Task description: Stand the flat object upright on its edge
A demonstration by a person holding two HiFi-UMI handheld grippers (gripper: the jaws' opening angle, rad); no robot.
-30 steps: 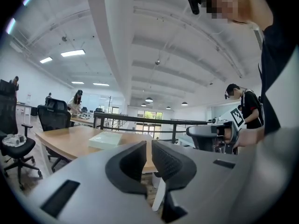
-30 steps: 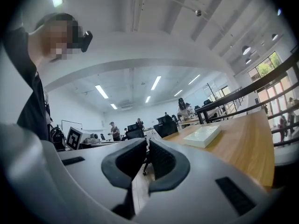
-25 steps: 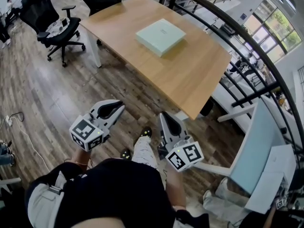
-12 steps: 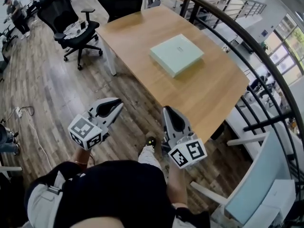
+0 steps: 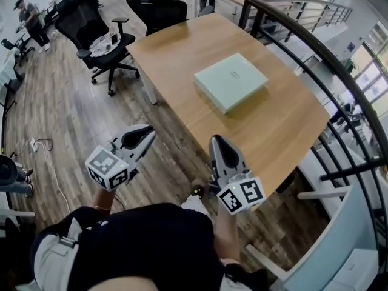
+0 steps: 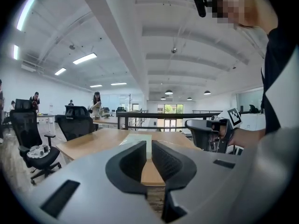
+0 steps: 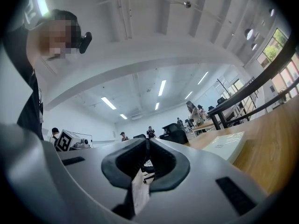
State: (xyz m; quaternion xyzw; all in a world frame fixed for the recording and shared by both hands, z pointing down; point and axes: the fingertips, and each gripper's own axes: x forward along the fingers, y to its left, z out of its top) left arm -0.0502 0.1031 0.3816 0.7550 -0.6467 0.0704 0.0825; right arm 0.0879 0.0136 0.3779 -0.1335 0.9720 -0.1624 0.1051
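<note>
We hold both grippers in the air in front of us, over the wooden floor (image 5: 66, 120) and short of the near edge of the worktop (image 5: 285, 126). The left gripper (image 5: 147, 136) points forward and to the right, and its jaws are clenched with nothing between them; in the left gripper view only a thin slit shows between the dark pads, with the worktop seen through it. The right gripper (image 5: 217, 140) points ahead toward the worktop's near edge, its jaws likewise clenched and empty, and in the head view its marker cube (image 5: 241, 195) sits nearest to us. The flat object, a pale green box (image 5: 231, 81), lies flat on its broad face near the middle of the worktop, turned at an angle to the edges and well apart from both grippers. Nothing touches it. Two black office chairs (image 5: 97, 38) stand beyond the worktop's far left corner, a dark railing (image 5: 315, 47) curves along its right side, and a white cable (image 5: 42, 144) trails over the floor at the left.
</note>
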